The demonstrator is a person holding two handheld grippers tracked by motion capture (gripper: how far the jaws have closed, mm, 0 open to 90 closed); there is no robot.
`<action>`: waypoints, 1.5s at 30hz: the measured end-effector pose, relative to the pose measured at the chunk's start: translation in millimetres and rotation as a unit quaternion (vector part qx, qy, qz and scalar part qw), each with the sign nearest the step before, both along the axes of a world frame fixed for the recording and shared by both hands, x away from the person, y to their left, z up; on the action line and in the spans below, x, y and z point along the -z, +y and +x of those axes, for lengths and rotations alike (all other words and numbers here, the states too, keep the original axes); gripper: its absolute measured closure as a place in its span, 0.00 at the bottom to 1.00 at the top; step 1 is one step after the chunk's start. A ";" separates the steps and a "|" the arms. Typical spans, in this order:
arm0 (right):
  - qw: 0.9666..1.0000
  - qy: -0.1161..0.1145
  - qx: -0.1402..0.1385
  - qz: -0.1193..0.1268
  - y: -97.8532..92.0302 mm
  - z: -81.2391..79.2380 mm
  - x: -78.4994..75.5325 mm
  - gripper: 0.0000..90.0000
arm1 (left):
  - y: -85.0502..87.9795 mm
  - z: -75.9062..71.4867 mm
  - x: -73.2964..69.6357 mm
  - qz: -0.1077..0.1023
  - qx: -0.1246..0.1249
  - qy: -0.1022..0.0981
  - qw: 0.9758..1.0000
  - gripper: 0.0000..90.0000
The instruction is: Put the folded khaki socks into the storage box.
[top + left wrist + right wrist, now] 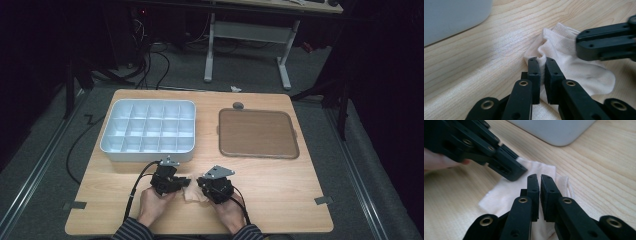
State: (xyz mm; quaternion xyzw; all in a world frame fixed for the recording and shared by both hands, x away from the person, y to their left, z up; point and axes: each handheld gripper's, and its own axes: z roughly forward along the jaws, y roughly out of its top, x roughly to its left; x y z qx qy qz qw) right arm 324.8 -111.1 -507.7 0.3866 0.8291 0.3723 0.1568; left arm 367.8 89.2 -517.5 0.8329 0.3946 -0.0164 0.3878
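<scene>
Pinching cream sock: left gripper, right gripper jaws clamped; compartment tray, brown tray bare.

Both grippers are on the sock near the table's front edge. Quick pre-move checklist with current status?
1. Left gripper pinching a fold of the sock: ok, fabric bunched between its closed jaws.
2. Right gripper gripping the sock: cannot tell; jaws closed over it, pinched fabric hidden.
3. Sock flat: not ok, crumpled at the left pinch.
4. Grippers apart: not ok, nearly touching over the sock in the high view.
5. Compartment tray ready: ok, compartments look empty.
6. Brown tray ready: ok, surface bare.
</scene>
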 end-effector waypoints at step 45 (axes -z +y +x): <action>0.999 0.026 -0.014 -0.012 21.8 10.7 6.0 0.91 | 12.8 -4.6 -17.8 -0.055 0.004 -0.025 0.998 0.94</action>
